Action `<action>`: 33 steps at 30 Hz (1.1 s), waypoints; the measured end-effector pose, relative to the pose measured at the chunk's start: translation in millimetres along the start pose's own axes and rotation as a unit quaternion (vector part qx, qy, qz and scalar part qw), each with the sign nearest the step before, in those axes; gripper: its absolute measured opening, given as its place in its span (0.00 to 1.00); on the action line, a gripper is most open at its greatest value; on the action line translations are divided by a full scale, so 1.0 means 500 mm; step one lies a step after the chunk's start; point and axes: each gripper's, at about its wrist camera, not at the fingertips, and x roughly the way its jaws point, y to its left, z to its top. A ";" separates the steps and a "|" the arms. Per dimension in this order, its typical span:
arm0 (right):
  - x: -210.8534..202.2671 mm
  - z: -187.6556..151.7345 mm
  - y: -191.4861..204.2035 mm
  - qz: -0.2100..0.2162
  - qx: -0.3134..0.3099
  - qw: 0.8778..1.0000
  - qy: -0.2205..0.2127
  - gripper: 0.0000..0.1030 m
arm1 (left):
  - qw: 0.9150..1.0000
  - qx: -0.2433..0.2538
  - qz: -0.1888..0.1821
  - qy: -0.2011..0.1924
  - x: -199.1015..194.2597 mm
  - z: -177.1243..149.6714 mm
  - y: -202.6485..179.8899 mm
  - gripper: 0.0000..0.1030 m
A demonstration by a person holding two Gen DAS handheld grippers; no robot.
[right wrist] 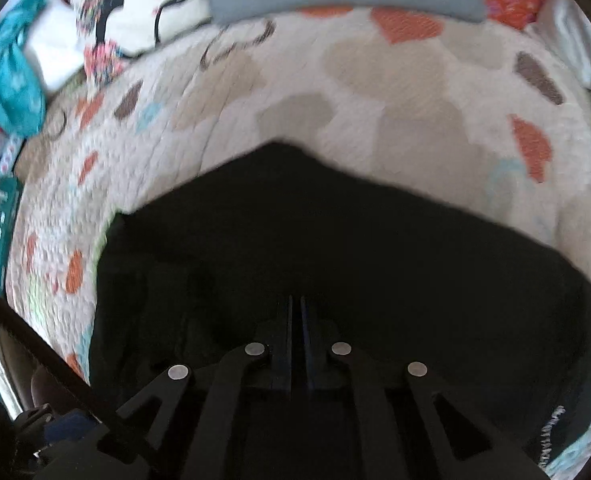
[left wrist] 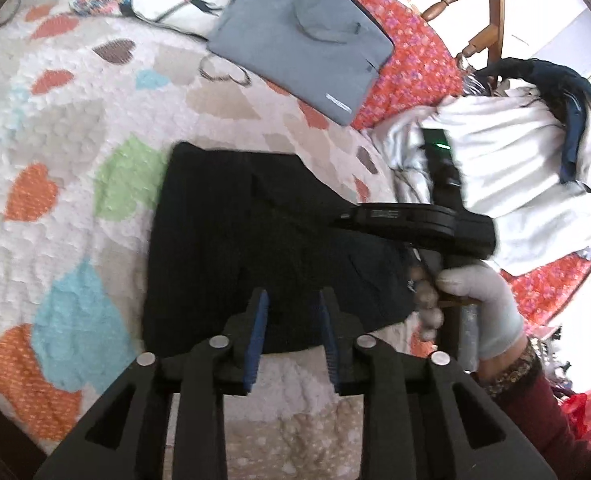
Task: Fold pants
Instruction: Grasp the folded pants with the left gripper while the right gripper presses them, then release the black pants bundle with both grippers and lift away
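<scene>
Two blue-padded fingers of the left gripper [left wrist: 293, 332] stand wide apart, holding nothing, over the six o'clock edge of the folded black fabric pants [left wrist: 255, 248] lying on the heart-patterned quilted bedspread [left wrist: 55, 128]. At three o'clock, the right gripper [right wrist: 296, 340] is narrowed to a slit above the pants; whether cloth is pinched cannot be told.
</scene>
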 end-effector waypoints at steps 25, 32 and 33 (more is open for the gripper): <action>-0.021 -0.046 0.056 0.047 -0.015 0.997 -0.057 0.07 | 0.996 -0.042 0.074 -0.007 0.035 0.017 0.077 0.35; -0.018 -0.070 -0.006 0.000 0.033 0.998 -0.060 0.10 | 0.996 -0.022 0.080 -0.006 0.038 0.022 0.048 0.40; -0.033 -0.074 -0.004 0.003 0.036 0.996 -0.076 0.10 | 0.996 -0.018 0.084 -0.010 0.036 0.023 0.043 0.40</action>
